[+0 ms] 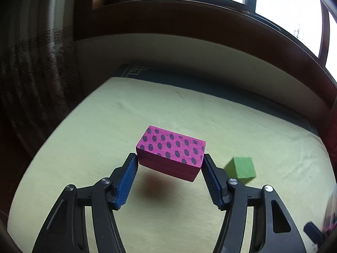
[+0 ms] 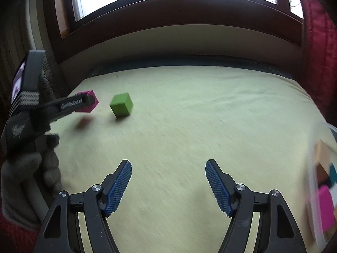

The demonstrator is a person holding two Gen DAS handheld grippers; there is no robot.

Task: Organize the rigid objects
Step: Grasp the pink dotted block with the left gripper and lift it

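My left gripper [image 1: 170, 158] is shut on a pink block with dark dots [image 1: 171, 152] and holds it above the pale green cloth [image 1: 105, 126]; its shadow lies below. A green cube [image 1: 241, 169] rests on the cloth to its right. In the right wrist view the left gripper [image 2: 84, 103] shows at the left with the pink block [image 2: 89, 104] in it, and the green cube [image 2: 121, 104] sits beside it. My right gripper [image 2: 168, 169] is open and empty over the cloth.
A white container [image 2: 316, 189] with coloured blocks, one pink [image 2: 325, 206], is blurred at the right edge. A dark wooden window frame [image 2: 179, 21] and wall stand behind the table. A red curtain [image 2: 320, 42] hangs at the right.
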